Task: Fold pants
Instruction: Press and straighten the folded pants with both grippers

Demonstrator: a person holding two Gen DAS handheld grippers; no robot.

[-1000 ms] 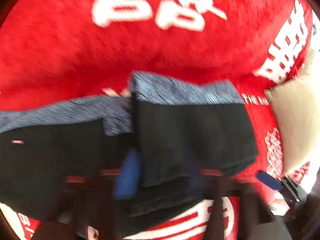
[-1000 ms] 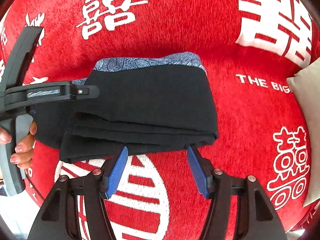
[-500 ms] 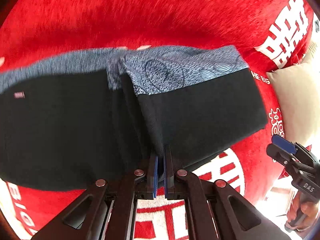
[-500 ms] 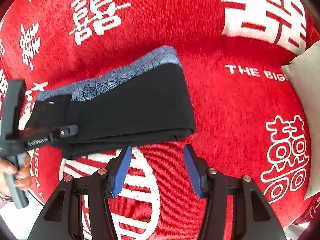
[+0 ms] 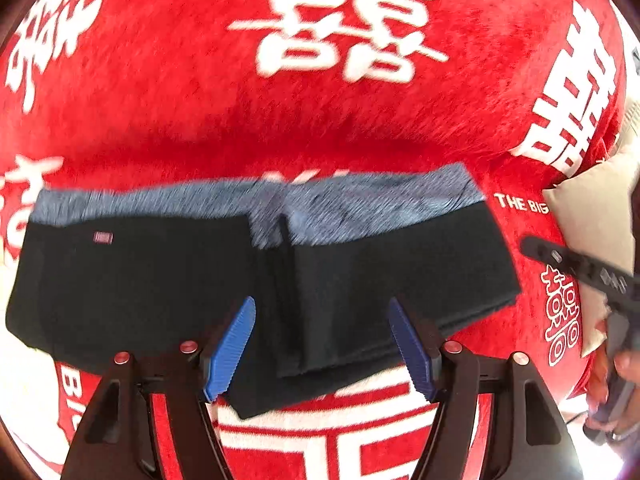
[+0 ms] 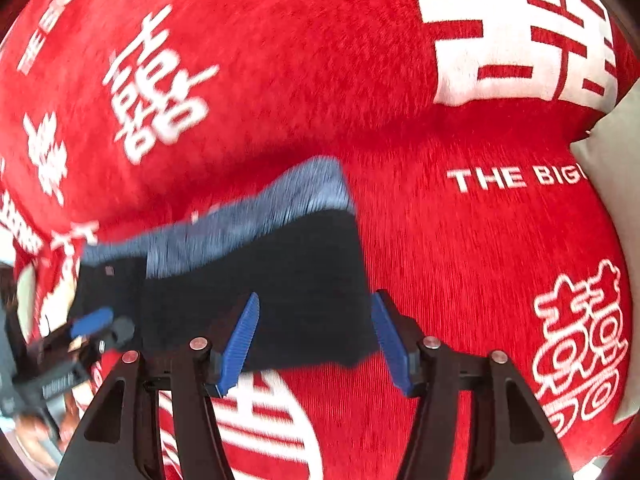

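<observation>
Folded black pants [image 5: 160,288] with a blue-grey waistband lie flat on a red cloth [image 5: 200,120] printed with white characters. The left gripper [image 5: 322,340], its blue jaws just sprung apart, hovers over the fold touching nothing. Farther right, the right gripper [image 6: 316,340] hangs with jaws likewise spread and empty above the pants' right end, a beige cushion [image 5: 592,232] at the edge.

Left tongs [image 5: 322,344] have just been opening, nothing clamped; right tongs [image 6: 316,344] stand apart, pointing steeply down.
</observation>
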